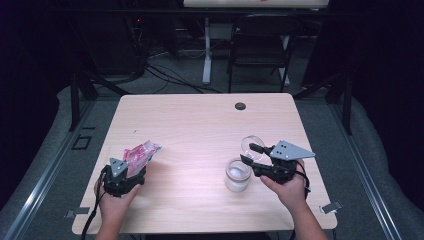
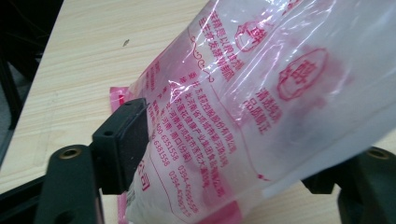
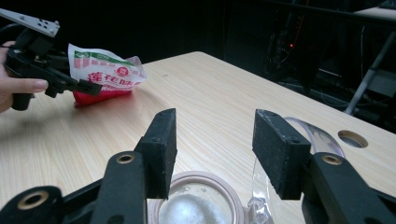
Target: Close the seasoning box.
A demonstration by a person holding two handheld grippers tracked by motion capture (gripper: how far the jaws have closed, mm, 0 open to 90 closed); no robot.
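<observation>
A plastic bag of white powder with pink print lies on the table at the left, its far end raised. My left gripper stands open around its near end; in the left gripper view the bag lies between the jaws and brushes the left pad. At the right stands a glass jar with white powder in it, uncovered. A clear lid lies just behind it. My right gripper hovers open just over the jar, nothing between its pads, and the lid lies past its right jaw.
The light wooden table has a round cable hole near its far edge. A folding chair and a desk leg stand beyond it on the grey floor. Dark curtains close off both sides.
</observation>
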